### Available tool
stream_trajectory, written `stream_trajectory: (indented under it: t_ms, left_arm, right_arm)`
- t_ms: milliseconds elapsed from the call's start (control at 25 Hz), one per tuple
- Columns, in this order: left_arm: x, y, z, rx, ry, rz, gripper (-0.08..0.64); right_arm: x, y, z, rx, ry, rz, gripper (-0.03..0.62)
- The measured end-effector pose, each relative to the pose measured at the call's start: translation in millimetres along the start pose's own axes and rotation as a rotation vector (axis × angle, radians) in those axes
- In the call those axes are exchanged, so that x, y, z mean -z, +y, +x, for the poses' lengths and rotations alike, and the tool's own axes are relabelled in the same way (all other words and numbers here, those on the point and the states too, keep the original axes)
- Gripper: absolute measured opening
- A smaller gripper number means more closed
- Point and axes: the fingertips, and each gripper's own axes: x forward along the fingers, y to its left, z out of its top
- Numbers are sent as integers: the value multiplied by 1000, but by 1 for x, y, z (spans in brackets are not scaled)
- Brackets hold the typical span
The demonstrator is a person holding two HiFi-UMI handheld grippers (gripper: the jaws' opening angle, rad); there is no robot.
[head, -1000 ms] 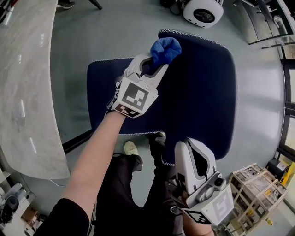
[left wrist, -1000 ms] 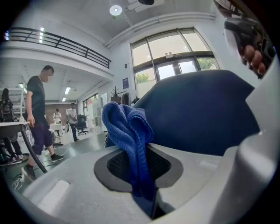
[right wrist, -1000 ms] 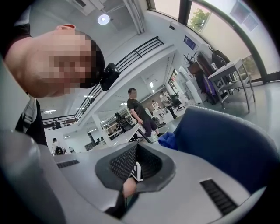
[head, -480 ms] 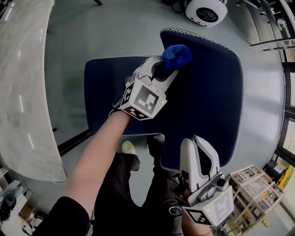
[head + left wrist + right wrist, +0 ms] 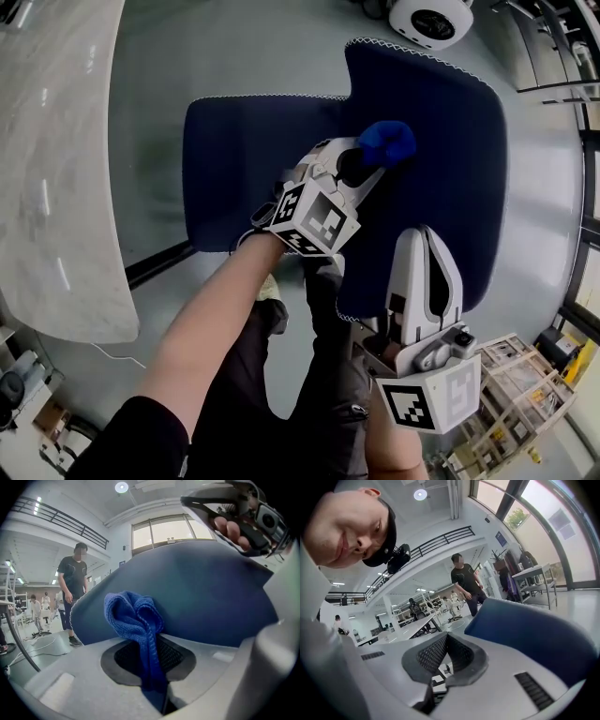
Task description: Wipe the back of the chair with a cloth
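A dark navy chair stands below me in the head view, its back [image 5: 445, 122] to the right of its seat [image 5: 234, 159]. My left gripper [image 5: 368, 161] is shut on a bunched blue cloth [image 5: 386, 142] and presses it against the chair back. In the left gripper view the cloth [image 5: 133, 616] sticks up from the shut jaws of the left gripper [image 5: 151, 667], touching the navy chair back [image 5: 206, 592]. My right gripper [image 5: 427, 240] hovers by the chair back's near edge. Its pads [image 5: 440, 651] meet with nothing between them, and the chair edge [image 5: 534, 630] shows on the right.
A pale marble-look table [image 5: 56, 169] curves along the left. A white round device [image 5: 429, 19] sits on the floor beyond the chair, and a wooden crate [image 5: 514, 389] at the lower right. My legs and a shoe [image 5: 267, 291] are under the chair. A person [image 5: 72, 588] stands far off.
My left gripper has slid the cloth to the right and nearer across the chair back. The right gripper has come up closer to the chair's near edge.
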Motion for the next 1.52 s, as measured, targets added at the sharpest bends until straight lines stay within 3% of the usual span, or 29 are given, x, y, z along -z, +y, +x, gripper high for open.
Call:
stream_trajectory:
  t_ms: [400, 800, 1520]
  left_arm:
    - [4, -72, -31, 87, 24, -25, 71]
    - [14, -129, -66, 130, 43, -54, 71]
    - [9, -165, -97, 209, 48, -55, 71]
  right_arm:
    - [-2, -7, -40, 58, -64, 14, 13]
    - [7, 2, -65, 68, -66, 48, 14]
    - [23, 16, -62, 9, -14, 80, 14]
